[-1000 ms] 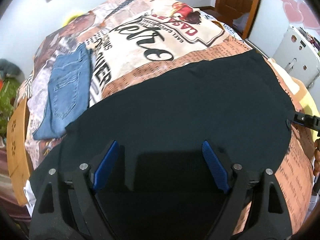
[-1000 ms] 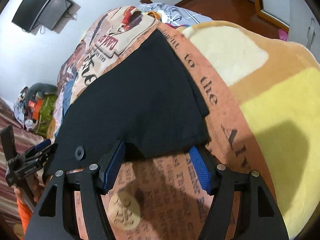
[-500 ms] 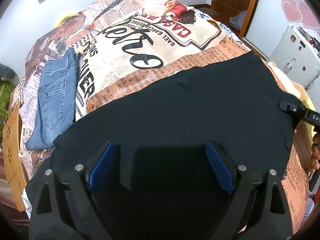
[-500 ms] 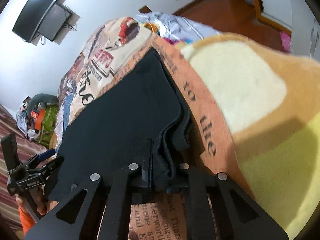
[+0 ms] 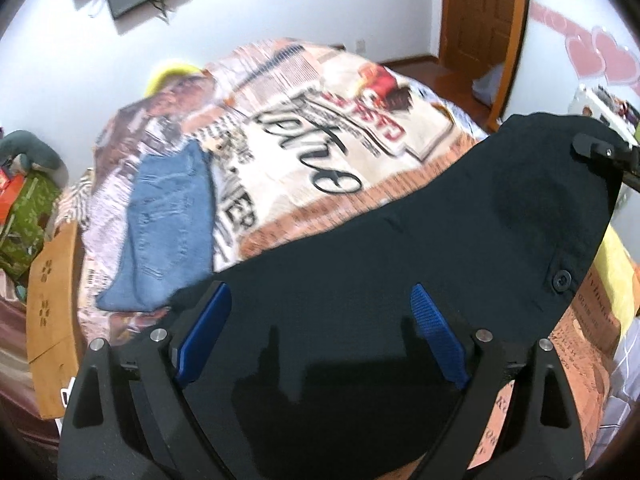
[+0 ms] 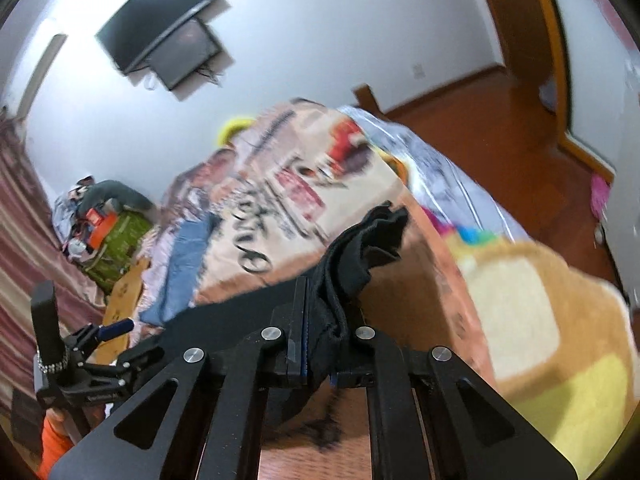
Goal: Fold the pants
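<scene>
Black pants (image 5: 460, 240) lie across the near part of the bed. My right gripper (image 6: 320, 344) is shut on their right edge and lifts that end, so the fabric (image 6: 360, 248) bunches above the jaws. It shows in the left wrist view (image 5: 600, 152) at the raised corner. My left gripper (image 5: 320, 332) is open, blue pads (image 5: 204, 332) wide apart, just above the near edge of the pants. It also shows in the right wrist view (image 6: 104, 344) at the left.
Folded blue jeans (image 5: 168, 232) lie on the printed bedspread (image 5: 320, 128) at the left. A wooden board (image 5: 52, 320) stands at the bed's left side. A yellow-brown blanket (image 6: 540, 320) lies to the right. A door (image 5: 480, 12) is behind.
My right gripper closed on the right edge of the black pants and lifted it off the bed. My left gripper stayed open over the near edge.
</scene>
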A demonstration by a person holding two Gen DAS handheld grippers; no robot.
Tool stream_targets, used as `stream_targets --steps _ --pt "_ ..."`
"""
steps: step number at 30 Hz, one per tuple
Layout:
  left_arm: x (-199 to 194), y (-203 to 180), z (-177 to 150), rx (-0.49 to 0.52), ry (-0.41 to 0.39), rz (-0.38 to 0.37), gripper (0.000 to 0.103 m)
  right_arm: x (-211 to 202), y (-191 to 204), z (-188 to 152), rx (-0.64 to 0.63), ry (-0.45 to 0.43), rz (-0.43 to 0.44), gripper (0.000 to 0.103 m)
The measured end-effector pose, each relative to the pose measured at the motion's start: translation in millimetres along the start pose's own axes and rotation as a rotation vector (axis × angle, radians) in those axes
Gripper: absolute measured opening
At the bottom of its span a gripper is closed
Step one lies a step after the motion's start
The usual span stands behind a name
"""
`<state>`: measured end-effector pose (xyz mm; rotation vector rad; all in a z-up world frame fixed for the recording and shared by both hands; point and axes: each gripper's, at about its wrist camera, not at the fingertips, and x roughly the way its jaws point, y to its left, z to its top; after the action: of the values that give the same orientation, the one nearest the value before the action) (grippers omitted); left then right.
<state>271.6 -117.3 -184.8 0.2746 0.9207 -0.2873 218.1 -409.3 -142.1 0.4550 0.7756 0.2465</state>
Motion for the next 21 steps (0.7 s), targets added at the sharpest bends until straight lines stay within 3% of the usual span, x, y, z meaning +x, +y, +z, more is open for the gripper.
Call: stream_targets --steps 13,21 --pt "-59.0 102.0 -39.5 -0.215 -0.108 0.061 0.095 28.7 130.9 31.5 -0.234 0.003 0.111 0.006" --pt "-66.7 155.9 -81.7 -0.341 -0.090 0.112 0.095 94.6 204.4 1.7 -0.345 0.195 0.205 0.006"
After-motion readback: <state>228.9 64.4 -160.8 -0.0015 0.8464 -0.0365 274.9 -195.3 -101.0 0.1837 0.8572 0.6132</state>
